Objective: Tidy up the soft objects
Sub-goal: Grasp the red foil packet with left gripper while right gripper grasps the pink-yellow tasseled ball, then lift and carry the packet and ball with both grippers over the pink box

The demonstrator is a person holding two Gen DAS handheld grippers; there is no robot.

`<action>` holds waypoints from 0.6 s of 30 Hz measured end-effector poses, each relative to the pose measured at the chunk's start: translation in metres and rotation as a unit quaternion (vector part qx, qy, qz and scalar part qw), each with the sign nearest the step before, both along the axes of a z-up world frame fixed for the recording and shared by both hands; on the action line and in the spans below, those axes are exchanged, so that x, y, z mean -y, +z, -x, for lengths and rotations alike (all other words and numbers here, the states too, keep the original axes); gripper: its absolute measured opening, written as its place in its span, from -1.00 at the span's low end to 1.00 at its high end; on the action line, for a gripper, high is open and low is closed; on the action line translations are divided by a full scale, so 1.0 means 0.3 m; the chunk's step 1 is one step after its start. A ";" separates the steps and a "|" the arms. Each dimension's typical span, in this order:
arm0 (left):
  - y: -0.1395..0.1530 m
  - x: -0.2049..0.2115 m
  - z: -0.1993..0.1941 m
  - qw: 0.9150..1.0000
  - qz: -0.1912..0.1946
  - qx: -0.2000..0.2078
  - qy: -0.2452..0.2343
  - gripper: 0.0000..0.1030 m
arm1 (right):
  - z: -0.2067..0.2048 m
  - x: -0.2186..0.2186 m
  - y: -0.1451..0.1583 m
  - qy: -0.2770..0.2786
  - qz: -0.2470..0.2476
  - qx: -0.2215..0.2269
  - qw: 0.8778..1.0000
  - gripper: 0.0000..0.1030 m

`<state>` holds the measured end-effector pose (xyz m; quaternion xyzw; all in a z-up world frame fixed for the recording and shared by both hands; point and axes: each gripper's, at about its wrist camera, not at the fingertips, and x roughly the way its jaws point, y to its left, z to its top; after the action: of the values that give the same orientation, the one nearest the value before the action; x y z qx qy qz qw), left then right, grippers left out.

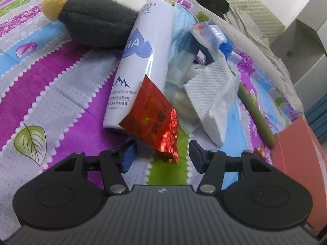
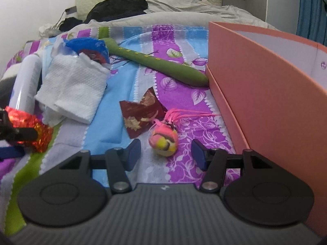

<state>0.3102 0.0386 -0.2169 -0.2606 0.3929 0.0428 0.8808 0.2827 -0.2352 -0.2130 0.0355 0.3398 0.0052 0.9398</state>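
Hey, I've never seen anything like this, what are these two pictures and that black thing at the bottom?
Each picture comes from a camera mounted on a hand-held gripper that a person carries, looking along its two blue-padded fingers. The left hand-held gripper stands open around the tip of a red foil packet, which leans on a white spray bottle beside a grey plush toy. The right hand-held gripper is open around a small pink-and-yellow plush, near a pink box. Everything lies on a patterned bedspread. Nothing is gripped.

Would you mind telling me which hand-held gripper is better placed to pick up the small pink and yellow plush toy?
Right. The right hand-held gripper is open with the pink and yellow plush toy just ahead, between its fingers. The left hand-held gripper faces the red foil packet.
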 end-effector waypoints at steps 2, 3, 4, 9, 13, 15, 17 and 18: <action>-0.004 0.001 -0.009 1.000 -0.007 0.000 0.008 0.21 | -0.010 0.001 -0.010 0.000 0.000 -0.001 1.000 0.11; -0.004 0.000 -0.011 1.000 -0.009 0.002 0.011 0.20 | -0.015 0.004 -0.012 0.001 -0.002 0.000 1.000 0.05; -0.003 0.001 -0.014 1.000 -0.012 0.006 0.012 0.13 | -0.020 0.008 -0.012 0.000 -0.003 0.001 1.000 -0.03; 0.006 -0.001 -0.025 0.999 -0.032 0.008 0.013 -0.03 | -0.034 0.029 -0.012 0.011 -0.018 -0.002 1.000 -0.35; 0.018 0.002 -0.025 0.999 -0.054 0.007 0.005 -0.14 | -0.033 0.041 -0.006 0.024 -0.030 -0.002 0.999 -0.38; 0.021 0.001 -0.024 0.999 -0.052 0.007 0.000 -0.22 | -0.027 0.044 -0.008 0.026 -0.036 -0.002 0.999 -0.38; 0.025 0.007 -0.020 0.998 -0.055 0.007 -0.006 -0.36 | -0.019 0.042 -0.005 0.028 -0.036 0.000 0.999 -0.38; 0.027 0.013 -0.017 0.998 -0.058 0.007 -0.009 -0.39 | -0.015 0.041 -0.003 0.029 -0.036 0.000 0.999 -0.38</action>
<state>0.3152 0.0346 -0.2086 -0.2057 0.3854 0.0558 0.8978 0.2872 -0.2474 -0.2139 0.0590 0.3402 0.0448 0.9374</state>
